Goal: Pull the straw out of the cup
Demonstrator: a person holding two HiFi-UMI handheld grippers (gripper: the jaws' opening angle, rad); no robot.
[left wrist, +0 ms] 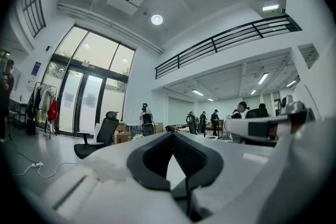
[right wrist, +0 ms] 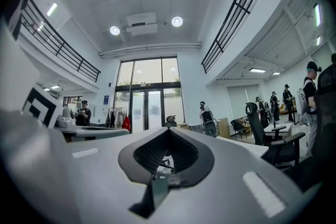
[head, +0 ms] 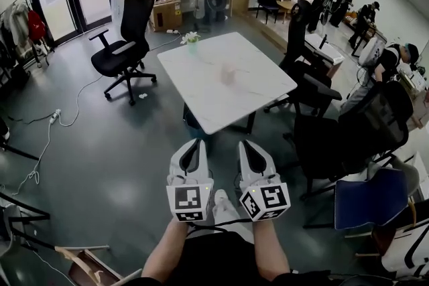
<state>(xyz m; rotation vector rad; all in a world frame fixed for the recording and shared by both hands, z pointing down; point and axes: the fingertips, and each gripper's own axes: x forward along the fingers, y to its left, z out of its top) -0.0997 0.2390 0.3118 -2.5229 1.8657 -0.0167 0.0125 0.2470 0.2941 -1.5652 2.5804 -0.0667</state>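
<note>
A small pinkish cup [head: 229, 74] stands near the middle of a white square table [head: 201, 100], well ahead of me. It is too small and blurred to make out a straw in it. Low in the head view, my left gripper [head: 195, 143] and right gripper [head: 247, 143] are held side by side over the grey floor, short of the table's near edge. Both point level toward the table. The left gripper [left wrist: 170, 134] has its jaws together with nothing between them, and so does the right gripper [right wrist: 168, 130].
A small vase of white flowers [head: 192, 41] stands at the table's far left corner. A black office chair [head: 125, 43] is left of the table, more black chairs [head: 310, 80] are right of it, and a blue chair [head: 371, 202] is at my right. A white cable [head: 48, 127] lies on the floor at left.
</note>
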